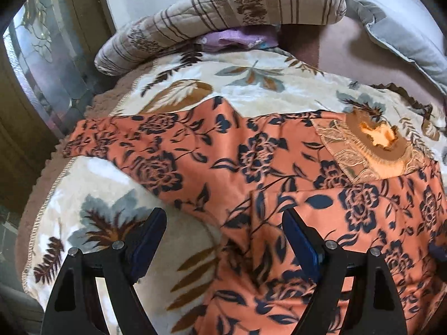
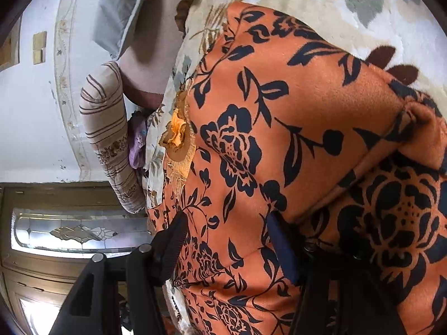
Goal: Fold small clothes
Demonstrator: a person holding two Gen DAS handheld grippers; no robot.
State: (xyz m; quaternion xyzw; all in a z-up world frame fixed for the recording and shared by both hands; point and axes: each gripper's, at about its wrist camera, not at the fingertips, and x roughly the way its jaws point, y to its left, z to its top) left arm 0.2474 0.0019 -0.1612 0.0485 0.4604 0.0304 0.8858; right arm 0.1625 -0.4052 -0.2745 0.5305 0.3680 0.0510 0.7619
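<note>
both grippers' fingers point(image 1: 156, 240) point(image 2: 173, 240) spread wide, low over the orange floral garment point(image 1: 251, 162)

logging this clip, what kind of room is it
Most likely a bedroom: the orange floral garment lies on a bed's plush leaf-print blanket, with a striped quilted pillow at its far end and a wooden stained-glass door nearby.

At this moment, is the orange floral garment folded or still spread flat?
Partly folded: the orange garment mostly lies spread on the blanket, but the right wrist view shows one edge doubled over.
</note>
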